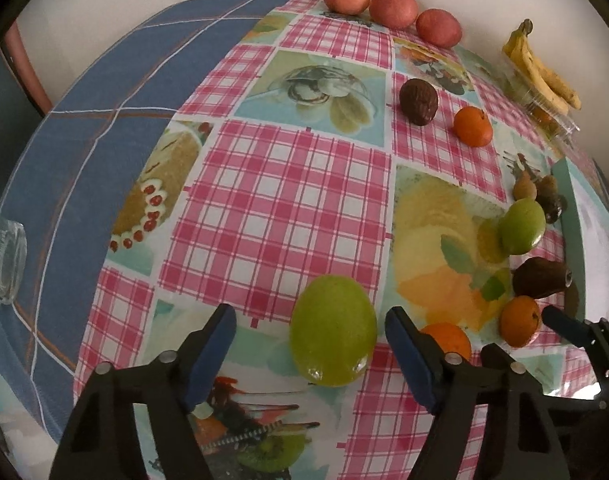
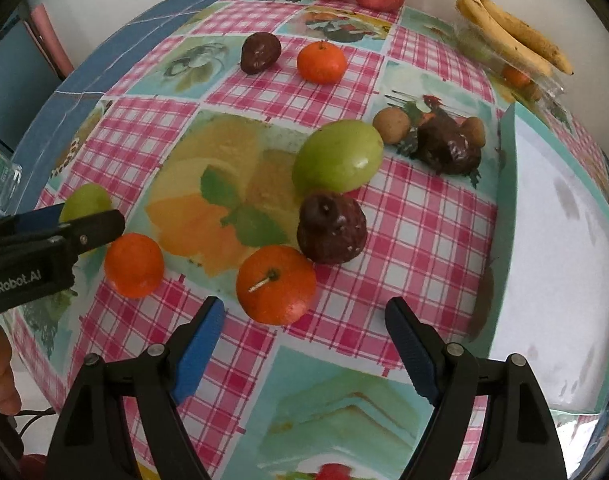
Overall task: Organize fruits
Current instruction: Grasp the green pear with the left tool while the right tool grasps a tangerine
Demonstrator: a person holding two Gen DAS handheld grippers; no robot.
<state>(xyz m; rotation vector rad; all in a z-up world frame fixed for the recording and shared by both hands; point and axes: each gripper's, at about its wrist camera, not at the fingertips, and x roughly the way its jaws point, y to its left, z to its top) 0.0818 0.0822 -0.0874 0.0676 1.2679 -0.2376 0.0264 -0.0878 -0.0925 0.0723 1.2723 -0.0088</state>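
Note:
My left gripper [image 1: 310,344] is open, its blue pads on either side of a green fruit [image 1: 332,330] that lies on the tablecloth, not touching it. My right gripper [image 2: 304,340] is open and empty just below an orange [image 2: 276,284]. Beyond that orange lie a dark brown fruit [image 2: 331,229] and a second green fruit [image 2: 338,156]. Another orange [image 2: 134,264] lies to the left, next to my left gripper's finger [image 2: 92,226]. Three red apples [image 1: 392,8] line the far edge. Bananas [image 2: 512,32] lie at the far right.
A white box with a teal rim [image 2: 508,208] stands at the right. A clear plastic container [image 2: 520,76] sits under the bananas. A dark fruit [image 1: 418,101] and an orange [image 1: 473,126] lie farther back. Small brown fruits [image 2: 392,125] lie near the box. A clear container [image 1: 4,264] stands at the left edge.

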